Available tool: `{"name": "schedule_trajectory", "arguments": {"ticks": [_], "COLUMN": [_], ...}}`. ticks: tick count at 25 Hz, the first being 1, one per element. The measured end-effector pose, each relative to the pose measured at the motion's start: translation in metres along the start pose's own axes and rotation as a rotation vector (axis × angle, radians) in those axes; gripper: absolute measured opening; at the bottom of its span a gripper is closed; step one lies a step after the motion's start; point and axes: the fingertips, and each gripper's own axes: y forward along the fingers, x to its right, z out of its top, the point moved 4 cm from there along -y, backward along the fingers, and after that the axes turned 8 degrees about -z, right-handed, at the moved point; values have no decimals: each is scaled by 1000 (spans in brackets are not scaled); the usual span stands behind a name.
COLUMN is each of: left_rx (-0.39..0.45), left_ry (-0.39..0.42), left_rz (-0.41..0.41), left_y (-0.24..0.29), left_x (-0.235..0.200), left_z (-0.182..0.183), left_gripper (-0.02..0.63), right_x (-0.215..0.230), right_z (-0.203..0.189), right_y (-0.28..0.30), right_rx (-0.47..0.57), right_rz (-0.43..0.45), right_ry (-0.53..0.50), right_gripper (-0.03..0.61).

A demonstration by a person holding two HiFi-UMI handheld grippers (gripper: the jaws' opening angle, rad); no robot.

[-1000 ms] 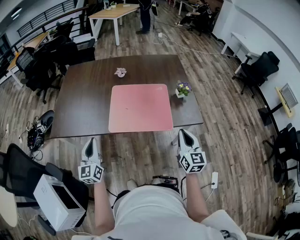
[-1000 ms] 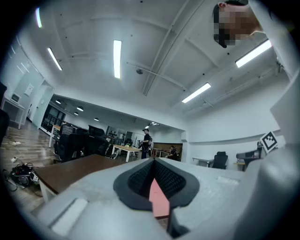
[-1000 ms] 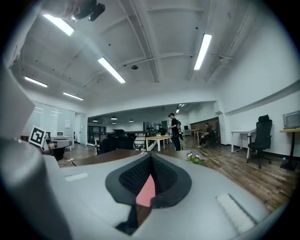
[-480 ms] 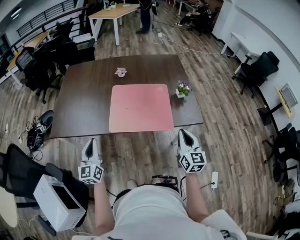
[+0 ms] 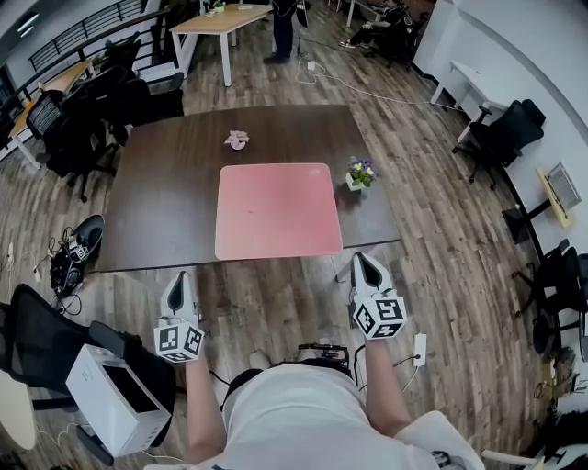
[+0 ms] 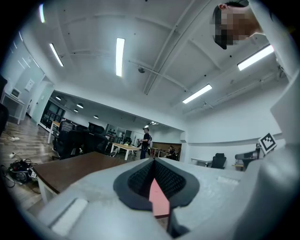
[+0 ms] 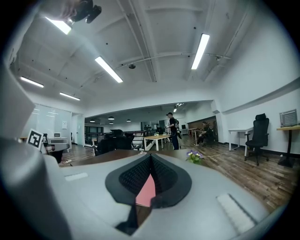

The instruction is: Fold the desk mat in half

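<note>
A pink desk mat [image 5: 278, 210] lies flat and unfolded on the dark brown table [image 5: 165, 193], close to its near edge. My left gripper [image 5: 180, 278] hangs shut and empty over the floor, short of the table's near edge and left of the mat. My right gripper [image 5: 361, 260] is also shut and empty, just below the mat's near right corner. In the left gripper view the jaws [image 6: 153, 160] meet at their tips, and a sliver of the mat [image 6: 158, 199] shows between them. The right gripper view shows its jaws [image 7: 150, 156] likewise together, with the mat [image 7: 146, 191] beyond.
A small potted flower [image 5: 358, 173] stands just right of the mat. A crumpled pink-white item [image 5: 236, 139] lies behind it. Black office chairs [image 5: 83, 110] crowd the table's left side. A white box-like appliance [image 5: 115, 397] sits at my lower left. A person [image 5: 283, 27] stands far back.
Only the head camera has shifted a touch. The mat and both grippers stay where they were.
</note>
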Motion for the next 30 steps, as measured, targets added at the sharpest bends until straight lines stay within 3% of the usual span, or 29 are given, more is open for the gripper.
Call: {"name": "schedule_trajectory", "arguments": {"ticks": [17,30], "left_rx": [0,-4], "left_ry": [-54,-60], "left_rz": [-70,-89], "left_y": [4,89], "left_x": [-56,-67], "left_z": [5,-8], "left_gripper": [2,2], "right_x": [-39,-2], "right_z": [7,4], "right_y": [7,66], "right_rx": [10,6], "right_rz": [-102,-121], "right_ry": [-8,10], "right_gripper": [0,0]}}
